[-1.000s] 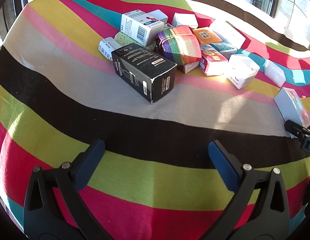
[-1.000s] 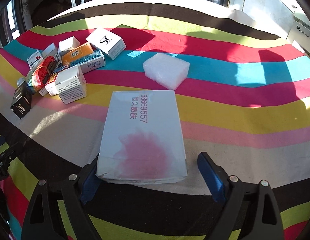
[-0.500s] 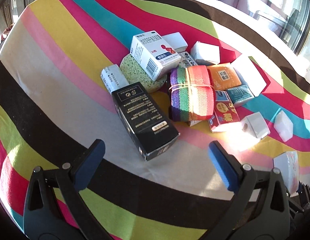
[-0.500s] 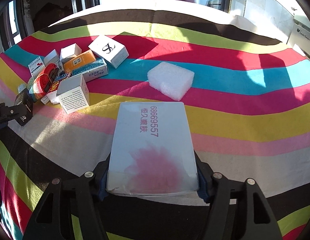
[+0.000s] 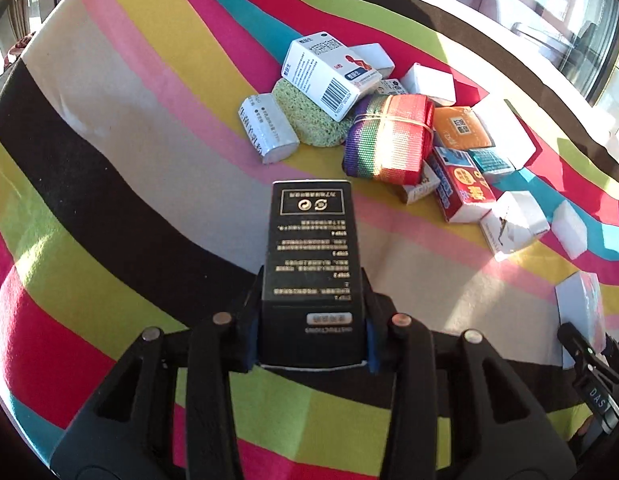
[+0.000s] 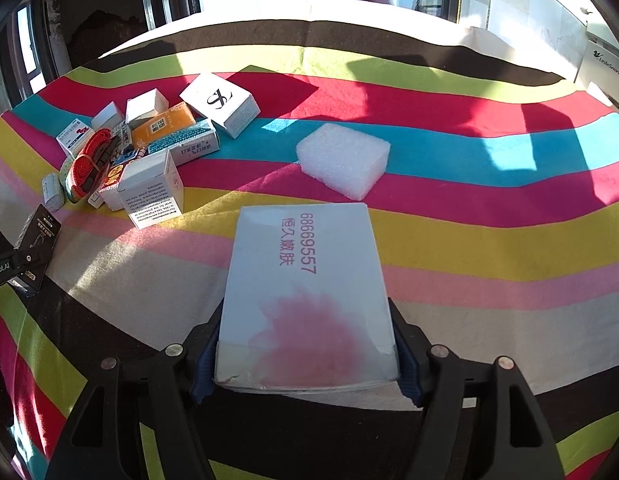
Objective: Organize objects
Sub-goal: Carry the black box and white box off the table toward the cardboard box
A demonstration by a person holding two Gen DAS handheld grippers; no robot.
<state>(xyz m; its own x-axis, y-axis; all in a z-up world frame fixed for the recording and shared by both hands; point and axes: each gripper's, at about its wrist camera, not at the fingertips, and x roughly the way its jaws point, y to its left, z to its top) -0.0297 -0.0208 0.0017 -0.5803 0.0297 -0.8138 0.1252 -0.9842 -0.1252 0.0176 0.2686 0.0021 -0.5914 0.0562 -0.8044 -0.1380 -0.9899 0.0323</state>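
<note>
Stripes of the tablecloth (image 5: 109, 128) fill our left view, left gripper (image 5: 311, 334) closing with its pads on our black box (image 5: 313, 256), box pile beyond it, in our right view right gripper (image 6: 307, 360) opening, its pads against the white box (image 6: 305, 292), foam block (image 6: 343, 160) beyond.

- You can read "68669557" in pink on the pale flat box (image 6: 305, 300), beside a line of pink Chinese characters.
- Your black box (image 5: 312, 268) carries a small tag that seems to say "INSTRUCTIONS", upside down; its fine print is too small to read.
- The gripper body at the left edge (image 6: 3, 268) reads "Robot.AI".
- The white appliance (image 6: 603, 66) far right seems to say "LittleSwan".
- The other gripper's body (image 5: 597, 392) shows "DAS".
</note>
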